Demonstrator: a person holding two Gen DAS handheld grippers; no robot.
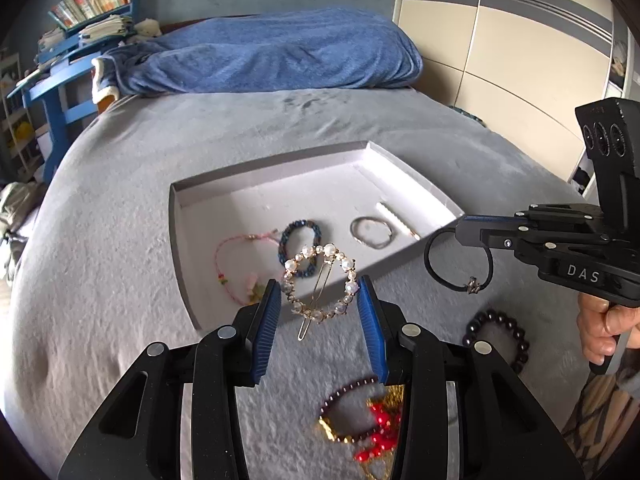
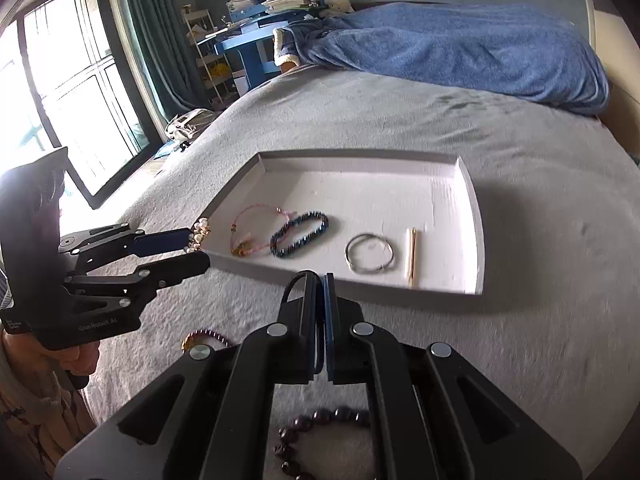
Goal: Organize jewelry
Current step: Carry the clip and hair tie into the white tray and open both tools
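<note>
A white shallow tray [image 1: 174,240] [image 2: 478,240] lies on the grey bed. It holds a pink cord bracelet [image 1: 224,248], a blue beaded bracelet [image 1: 298,230], a silver bangle [image 1: 372,232] and a slim bar clip [image 1: 396,220]. My left gripper [image 1: 319,298] [image 2: 200,245] is shut on a round pearl hair clip [image 1: 320,250] [image 2: 200,229], which hangs over the tray's near edge. To the right, my right gripper [image 1: 460,227] [image 2: 322,280] is shut on a black hair tie [image 1: 430,266] [image 2: 291,285] with a small charm. The tie dangles above the bed in front of the tray.
A dark beaded bracelet [image 1: 520,336] [image 2: 320,416] and a heap of dark red, gold and red beads [image 1: 360,420] lie on the bed near me. A blue blanket [image 1: 280,56] is bunched at the far end. A blue desk [image 1: 60,80] stands left and a wardrobe [image 1: 520,60] right.
</note>
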